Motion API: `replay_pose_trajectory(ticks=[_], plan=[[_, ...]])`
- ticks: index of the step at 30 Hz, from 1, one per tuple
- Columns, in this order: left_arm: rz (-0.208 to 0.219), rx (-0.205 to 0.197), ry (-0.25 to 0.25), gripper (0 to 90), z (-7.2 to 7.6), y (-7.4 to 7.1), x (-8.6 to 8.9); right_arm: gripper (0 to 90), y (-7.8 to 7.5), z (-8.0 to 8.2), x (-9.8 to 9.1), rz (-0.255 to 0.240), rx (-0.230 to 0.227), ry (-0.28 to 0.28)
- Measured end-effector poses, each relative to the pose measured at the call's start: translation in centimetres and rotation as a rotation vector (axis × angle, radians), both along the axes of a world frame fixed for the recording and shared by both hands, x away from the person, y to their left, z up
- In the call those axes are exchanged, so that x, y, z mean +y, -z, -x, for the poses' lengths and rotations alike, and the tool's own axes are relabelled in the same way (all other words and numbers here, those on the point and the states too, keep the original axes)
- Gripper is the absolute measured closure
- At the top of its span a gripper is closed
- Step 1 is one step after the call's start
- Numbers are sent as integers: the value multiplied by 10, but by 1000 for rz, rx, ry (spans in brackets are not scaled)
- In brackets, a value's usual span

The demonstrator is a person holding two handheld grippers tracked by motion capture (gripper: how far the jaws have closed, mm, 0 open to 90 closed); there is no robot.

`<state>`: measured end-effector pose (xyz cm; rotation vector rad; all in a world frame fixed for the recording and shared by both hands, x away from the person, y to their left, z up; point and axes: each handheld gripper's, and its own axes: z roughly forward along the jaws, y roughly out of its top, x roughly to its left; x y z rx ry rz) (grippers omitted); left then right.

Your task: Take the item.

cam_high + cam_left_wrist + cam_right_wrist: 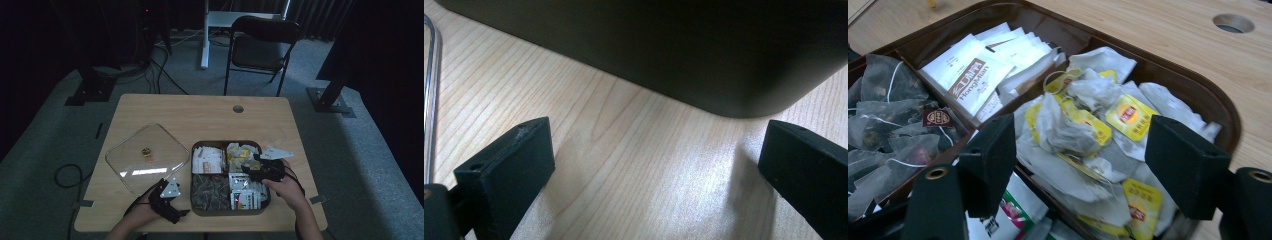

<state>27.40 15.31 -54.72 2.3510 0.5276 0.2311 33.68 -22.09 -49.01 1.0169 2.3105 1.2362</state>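
Hovering over the tray's (196, 210) yellow-tagged tea bags (1083, 130), right tongs (1083, 165) gape empty; left tongs (654, 175) rest open on the surface (624, 150).

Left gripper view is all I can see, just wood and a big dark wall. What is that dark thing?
Observer: That's the side of a brown tray with four filled compartments.
Operator: Has it got a lid on?
Observer: No, the clear lid lies flat on the table, left of the tray.
Operator: Where's the other gripper?
Observer: The right gripper hangs open over the yellow-tagged tea bags, in the far right compartment.
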Motion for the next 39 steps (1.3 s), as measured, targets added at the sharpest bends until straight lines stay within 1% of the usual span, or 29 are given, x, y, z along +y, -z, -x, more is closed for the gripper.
replay_pose_trajectory(ticks=[1, 2, 3, 4, 6, 10, 11, 12, 13, 15, 17, 18, 19, 21, 22, 23, 24, 28, 30, 31, 32, 33, 39], plan=[[0, 0, 0, 15, 0, 0, 0, 286, 0, 0, 0, 0, 0, 0], [0, 0, 0, 15, 0, 0, 0, 323, 1, -1, 3, 3, -1, -8], [0, 0, 0, 15, 0, 0, 0, 323, 1, -1, 3, 3, -1, -8], [0, 0, 0, 15, 0, 0, 0, 342, 1, -2, 5, 5, 13, -14], [1, 0, 0, 15, 0, 0, 0, 366, 2, -3, 8, 9, 17, -14], [0, 0, 0, 15, 0, 0, 0, 387, 4, -6, 12, 14, 21, -16], [0, 0, 0, 15, 0, 0, 0, 399, 4, -6, 13, 20, 20, -18], [0, 0, 0, 16, 0, 0, 0, 435, 4, -7, 15, 37, 9, -14], [1, 0, 0, 16, 0, 0, 0, 435, 4, -7, 15, 37, 9, -14], [0, 0, 0, 15, 0, 0, 0, 468, 5, -9, 17, 39, 5, -17], [0, 0, 0, 15, 0, 0, 0, 507, 7, -10, 18, 64, 3, -25], [0, 0, 0, 15, 0, 0, 0, 530, 8, -11, 20, 78, 11, -32], [0, 0, 0, 15, 0, 0, 0, 530, 8, -11, 20, 78, 11, -32], [0, 0, 0, 16, 0, 0, 0, 562, 10, -12, 21, 83, 26, -46], [0, 0, 0, 16, 0, 0, 0, 597, 11, -13, 22, 98, 28, -59], [0, 0, 0, 16, 0, 0, 0, 597, 11, -13, 22, 98, 28, -59], [0, 0, 0, 16, 0, 0, 0, 621, 12, -13, 22, 101, 30, -63], [0, 0, 0, 16, 0, 0, 0, 724, 13, -13, 22, 93, 27, -70], [0, 0, 0, 16, 0, 0, 0, 802, 13, -14, 21, 82, 34, -78], [0, 0, -1, 16, 0, 0, 0, 863, 12, -14, 20, 66, 32, -78], [0, 0, 0, 16, 0, 0, 0, 863, 12, -14, 20, 66, 32, -78], [0, 0, 0, 16, 0, 0, 0, 878, 11, -13, 19, 51, 26, -83], [0, 0, 0, 16, 0, 0, 0, 886, 9, -11, 19, 29, 22, -95]])
